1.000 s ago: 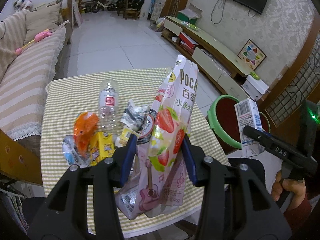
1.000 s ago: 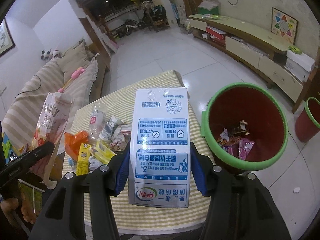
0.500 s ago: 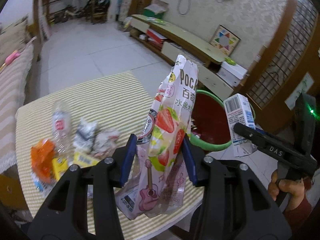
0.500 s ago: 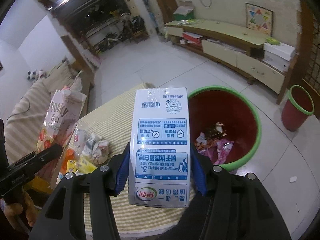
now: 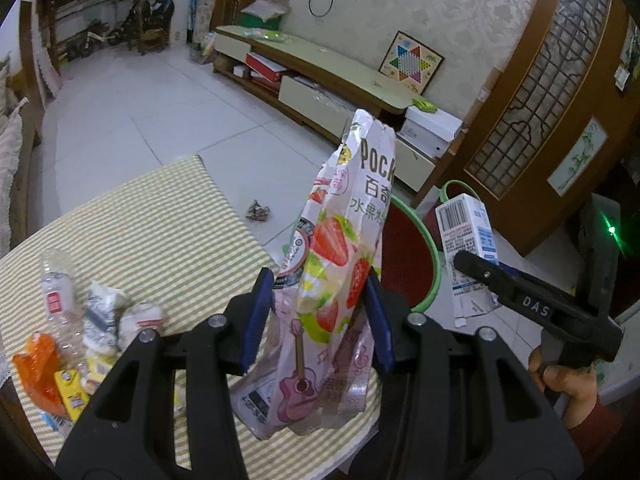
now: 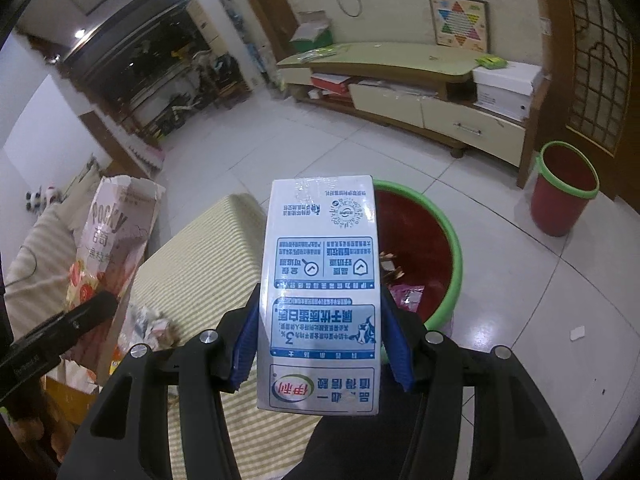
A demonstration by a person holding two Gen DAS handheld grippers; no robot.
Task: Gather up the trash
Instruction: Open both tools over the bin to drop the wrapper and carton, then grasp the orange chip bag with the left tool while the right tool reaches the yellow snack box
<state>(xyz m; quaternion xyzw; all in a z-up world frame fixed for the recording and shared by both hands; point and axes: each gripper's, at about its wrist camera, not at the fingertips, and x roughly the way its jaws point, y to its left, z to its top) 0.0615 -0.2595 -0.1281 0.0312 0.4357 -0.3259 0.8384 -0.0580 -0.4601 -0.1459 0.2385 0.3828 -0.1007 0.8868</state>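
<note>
Between the blue pads of the left gripper [image 5: 318, 316] stands a tall, crinkled pink foil snack bag printed with strawberries and a guitar [image 5: 340, 264] — pinched at its middle, its torn top above the fingers, its lower end hanging toward the camera. The right gripper [image 6: 320, 344] clamps a white-and-blue rectangular milk carton [image 6: 320, 296] by its long sides, print upside down, with one flat end pointing ahead.

Just beyond the carton, ahead and slightly right of that gripper, sits the round red bin with a green rim [image 6: 454, 248], a few wrappers inside; open white floor tiles [image 6: 520, 300] surround it. Left of both grippers lies the table under a yellow-striped cloth [image 5: 168, 224], its near corner beside the bin. On it, well left of the left gripper, are a clear plastic bottle [image 5: 56, 292], crumpled white wrappers [image 5: 116, 312] and an orange wrapper [image 5: 38, 368].
</note>
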